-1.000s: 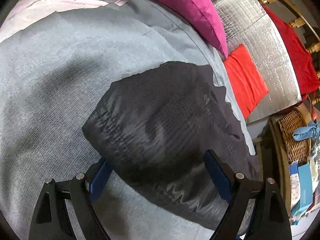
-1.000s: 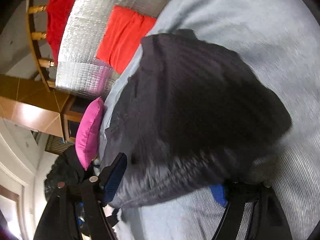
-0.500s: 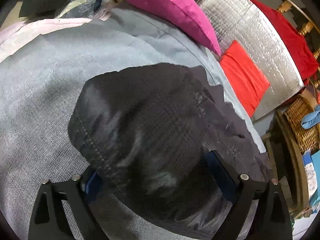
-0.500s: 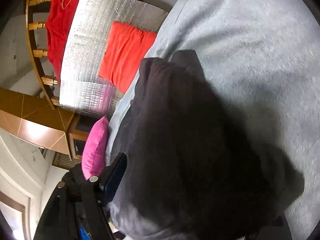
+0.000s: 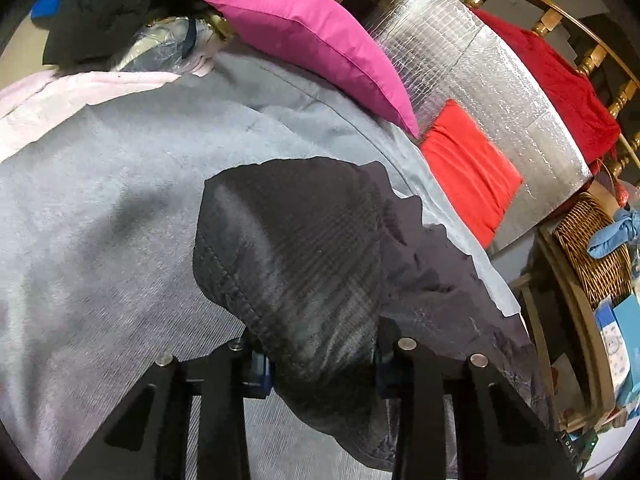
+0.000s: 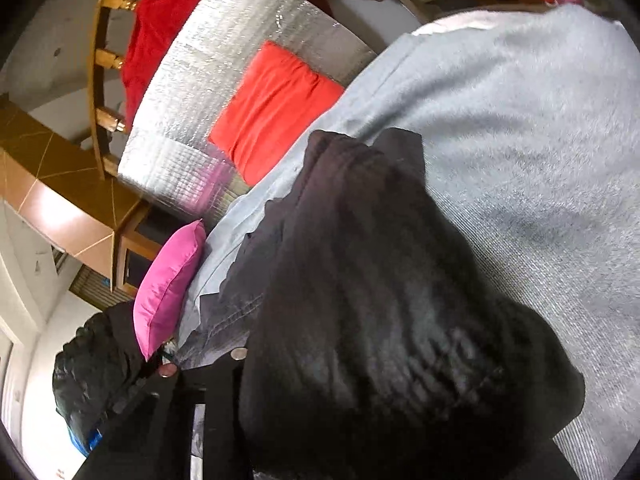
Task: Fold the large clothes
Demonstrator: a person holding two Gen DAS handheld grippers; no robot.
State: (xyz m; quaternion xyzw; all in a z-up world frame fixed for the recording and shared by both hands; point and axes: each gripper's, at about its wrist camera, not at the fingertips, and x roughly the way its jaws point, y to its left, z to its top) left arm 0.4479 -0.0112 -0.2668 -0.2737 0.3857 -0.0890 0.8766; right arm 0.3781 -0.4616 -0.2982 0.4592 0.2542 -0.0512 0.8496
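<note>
Dark garment (image 5: 304, 248) lying on the grey bedspread (image 5: 100, 240), centre to lower right of the left wrist view, with a bunched fold rising into the bottom middle between the fingers of the left gripper (image 5: 320, 364). Jaws there closing, cloth between them and apparently pinched at the stitched hem. In the right wrist view the same garment (image 6: 380, 300) filling the lower centre and draping over the right gripper (image 6: 340, 380); jaws closing too, fabric between them, though the far finger is buried under cloth, so the pinch itself is hidden. Thin, slick-looking woven material with a faint sheen and a grid texture: probably light, limp, no stiffness to hold a crease, likely to slide on the pads and sag between the two grips. Best taken at the doubled, stitched hem or a seam corner, where the thicker edge gives more bite, with the grips spread wide along one edge so the panel hangs flat. Pink cushion (image 5: 316, 40) and red cushion (image 5: 468, 168) toward the upper right, clear of the garment.
</note>
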